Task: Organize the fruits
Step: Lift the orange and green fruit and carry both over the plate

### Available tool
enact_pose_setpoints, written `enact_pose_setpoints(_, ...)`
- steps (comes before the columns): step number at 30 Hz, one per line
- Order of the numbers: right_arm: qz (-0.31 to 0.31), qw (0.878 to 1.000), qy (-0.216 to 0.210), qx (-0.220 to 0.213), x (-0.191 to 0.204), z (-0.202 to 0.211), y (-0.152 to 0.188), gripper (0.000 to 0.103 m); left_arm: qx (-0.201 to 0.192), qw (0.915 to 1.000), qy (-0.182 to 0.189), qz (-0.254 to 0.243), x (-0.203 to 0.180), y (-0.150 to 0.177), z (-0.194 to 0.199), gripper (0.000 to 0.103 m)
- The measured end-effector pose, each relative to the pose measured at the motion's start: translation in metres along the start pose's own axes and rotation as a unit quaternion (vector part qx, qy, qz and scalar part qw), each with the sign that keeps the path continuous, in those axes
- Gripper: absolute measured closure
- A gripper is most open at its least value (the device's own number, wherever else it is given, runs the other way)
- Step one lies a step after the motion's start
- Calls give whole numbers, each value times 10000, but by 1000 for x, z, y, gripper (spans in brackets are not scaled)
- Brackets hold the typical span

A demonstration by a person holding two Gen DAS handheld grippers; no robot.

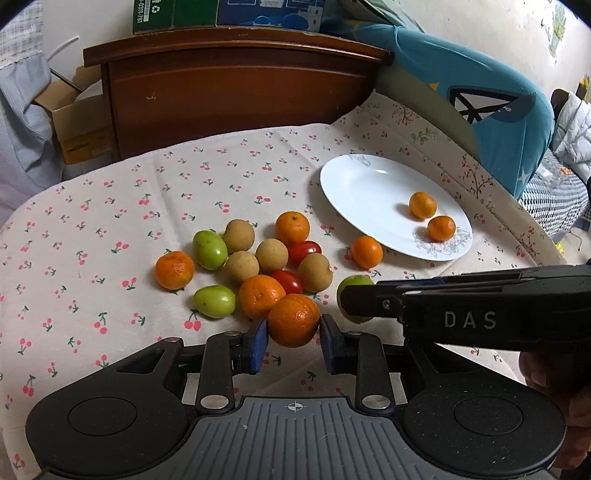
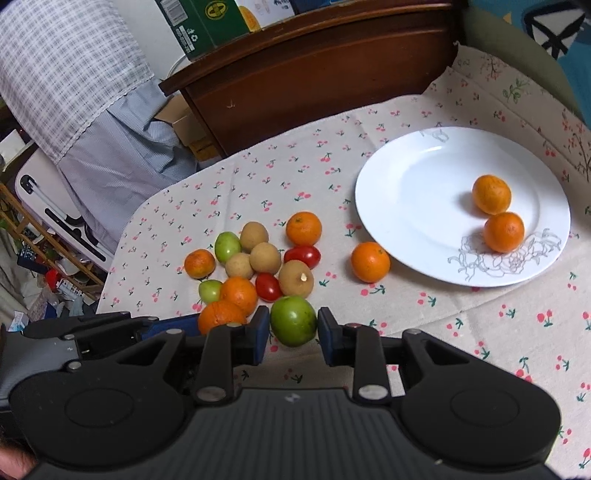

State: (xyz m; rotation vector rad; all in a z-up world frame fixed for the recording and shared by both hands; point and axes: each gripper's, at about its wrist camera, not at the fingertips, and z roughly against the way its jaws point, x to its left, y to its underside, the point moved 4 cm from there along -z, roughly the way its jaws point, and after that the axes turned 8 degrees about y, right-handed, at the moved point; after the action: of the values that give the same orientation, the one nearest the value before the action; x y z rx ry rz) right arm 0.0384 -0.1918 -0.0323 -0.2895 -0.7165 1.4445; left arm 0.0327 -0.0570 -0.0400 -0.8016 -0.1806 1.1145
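Cotton cloth printed with small red cherries covers the table (image 1: 110,229), and the white plate (image 1: 354,192) on it serves as the landmark. Two small oranges (image 2: 496,210) sit on the plate's right side, one on its grey flower print. One more orange (image 2: 370,261) lies on the cloth just off the plate's near-left rim. Further left of the plate is the main fruit cluster (image 1: 255,258): oranges, brown longans, red cherry tomatoes and green fruits, many of them touching.

At the cluster's near edge, the left gripper (image 1: 293,334) has its blue pads on either side of a large orange (image 1: 293,320); the pads look to touch it, jaws partly closed around it. Beside it, nearer the plate, the right gripper (image 2: 293,330) brackets a green fruit (image 2: 293,325) the same way, partly closed with the pads against its sides. Whether either fruit is lifted off the cloth, I cannot tell.

Beyond the plate stands a dark wooden headboard (image 1: 236,85) with cartons (image 1: 221,14) on top. Right of the plate lies a teal quilt (image 1: 491,92). Far left of it hang blue checked fabric (image 2: 92,110) and an open cardboard box (image 1: 77,114).
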Motion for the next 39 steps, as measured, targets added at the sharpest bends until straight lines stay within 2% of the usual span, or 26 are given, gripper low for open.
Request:
enact_pose_setpoints(6, -12, 9996, 25, -298, -3, 17, -12, 75, -122, 9999, -49, 61, 1, -6, 6, 76)
enact_pose_setpoints(16, -155, 9966, 30, -803, -14, 48, -36, 75, -538, 9985, -9, 118, -5, -39, 17, 76)
enact_pose_setpoints(27, -757, 9905, 271, -1111, -49, 65, -54, 75, -546, 9982, 234, 5, -20, -73, 0, 76)
enact_pose_setpoints(39, -1688, 9818, 613, -616, -83, 36, -45, 75, -236, 9988, 391, -178, -26, -97, -45, 75)
